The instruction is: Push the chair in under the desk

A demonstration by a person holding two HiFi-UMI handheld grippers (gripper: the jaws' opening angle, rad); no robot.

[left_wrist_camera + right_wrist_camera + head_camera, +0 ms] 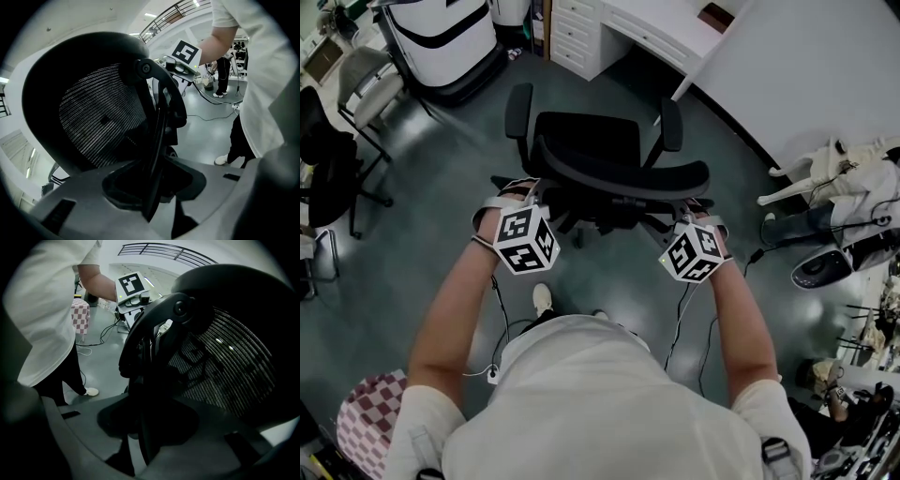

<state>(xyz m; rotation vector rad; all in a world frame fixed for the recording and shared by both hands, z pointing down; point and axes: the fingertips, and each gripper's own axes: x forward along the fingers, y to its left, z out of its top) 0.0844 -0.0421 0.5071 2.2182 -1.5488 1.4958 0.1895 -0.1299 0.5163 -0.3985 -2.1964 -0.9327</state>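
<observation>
A black mesh office chair stands on the grey floor, its seat facing a white desk at the top of the head view. Its curved backrest is nearest to me. My left gripper clamps the backrest's left edge and my right gripper clamps its right edge. In the left gripper view the backrest frame runs down between the jaws of the left gripper, beside the mesh. The right gripper view shows the same frame inside the right gripper.
A white drawer unit stands left of the desk opening. A white-and-black machine and another dark chair are on the left. A white wall panel, a robot dog and cables lie right. A checkered stool is behind me.
</observation>
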